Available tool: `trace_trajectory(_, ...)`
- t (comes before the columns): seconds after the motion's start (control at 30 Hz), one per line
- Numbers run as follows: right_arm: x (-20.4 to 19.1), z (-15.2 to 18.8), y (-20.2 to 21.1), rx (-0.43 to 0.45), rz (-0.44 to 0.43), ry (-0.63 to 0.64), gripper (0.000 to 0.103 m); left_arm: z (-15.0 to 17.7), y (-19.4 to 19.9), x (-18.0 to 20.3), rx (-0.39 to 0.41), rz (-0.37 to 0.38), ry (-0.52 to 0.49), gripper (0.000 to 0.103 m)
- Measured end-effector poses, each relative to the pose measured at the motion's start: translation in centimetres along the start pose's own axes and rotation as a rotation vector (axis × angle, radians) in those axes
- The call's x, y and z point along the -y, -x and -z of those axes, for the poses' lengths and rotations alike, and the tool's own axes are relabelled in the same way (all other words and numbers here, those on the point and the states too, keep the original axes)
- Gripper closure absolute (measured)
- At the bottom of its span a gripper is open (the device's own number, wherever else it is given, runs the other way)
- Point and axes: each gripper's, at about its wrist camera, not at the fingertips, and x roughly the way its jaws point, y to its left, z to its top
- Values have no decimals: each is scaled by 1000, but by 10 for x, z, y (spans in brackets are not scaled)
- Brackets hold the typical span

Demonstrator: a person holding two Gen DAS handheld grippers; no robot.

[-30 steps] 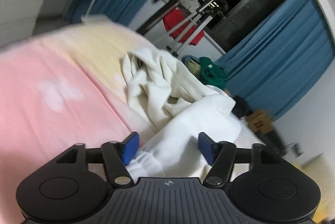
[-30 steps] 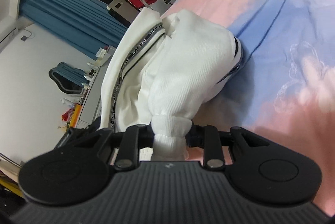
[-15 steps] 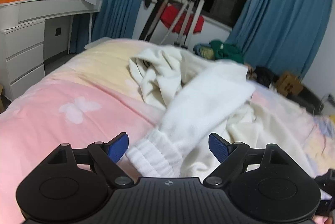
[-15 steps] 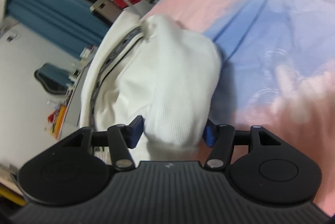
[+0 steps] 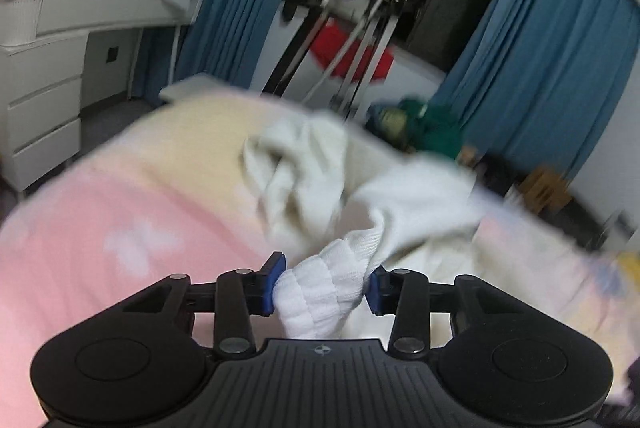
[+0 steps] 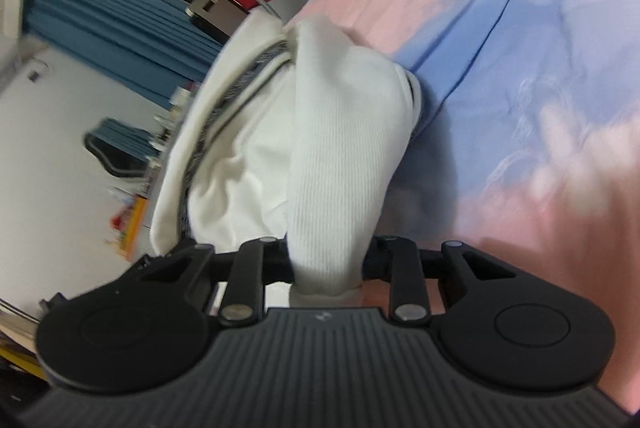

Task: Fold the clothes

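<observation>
While both sets of tongs grip the white garment point(image 5: 416, 196), no fold is visible yet — the task is judged to be at its opening stage. The left tongs point(image 5: 322, 284) are clenched on a ribbed cuff point(image 5: 320, 292); their jaws have just been closing, and the cuff now sits pinched between the blue pads point(image 5: 267, 288). The right tongs point(image 6: 326, 268) have likewise just closed, and are clamped on the end of a ribbed sleeve point(image 6: 344, 156) that runs up from between the jaws.

Status of the work:
- Done: both sleeve ends appear secured, one per hand.
- Left: the body of the garment is bunched in a heap, with a striped trim point(image 6: 240, 84) showing among the folds. Spreading it flat, laying the sleeves in and doubling the body all remain, as far as can be judged.

Position of the garment: it lies crumpled on the bed point(image 5: 120, 212), roughly mid-mattress in the left view, with the held ends raised off the cover.

Surface: a soft bedspread in pink, pale yellow and blue patches — no firm backing, so creases are likely to persist.

Room: blue curtains point(image 5: 560, 60) flank a dark window; a metal drying rack point(image 5: 352, 40) with a red item point(image 5: 348, 56) stands beyond the bed. A green bundle point(image 5: 424, 128) sits at the far edge, and a white worktop point(image 5: 100, 8) with drawers carries bottles and small clutter. The left view is blurred.
</observation>
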Motion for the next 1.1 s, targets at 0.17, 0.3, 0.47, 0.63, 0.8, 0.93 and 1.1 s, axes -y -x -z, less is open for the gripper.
trace_trajectory(0.17, -41, 29, -19, -67, -144, -24, 75, -84, 36, -28, 78, 15, -11, 63)
trace_trajectory(0.3, -94, 70, -69, -180, -280, -27, 75, -149, 60, -64, 153, -53, -15, 63)
trace_trajectory(0.47, -145, 118, -150, -282, -353, 10, 75, -184, 38, -115, 148, -249, -108, 63)
trace_trajectory(0.63, -146, 145, -205, -347, -262, 59, 75, -161, -16, -164, 44, -330, -88, 62)
trace_trajectory(0.8, -136, 152, -221, -395, -202, 96, 67, -137, -35, -191, -18, -343, -40, 58)
trace_trajectory(0.93, -144, 146, -207, -407, -198, 165, 14, -131, -23, -195, -50, -362, -20, 37)
trace_trajectory(1.1, -164, 141, -170, -349, -171, 371, 13, -125, 21, -161, 16, -390, -46, 15)
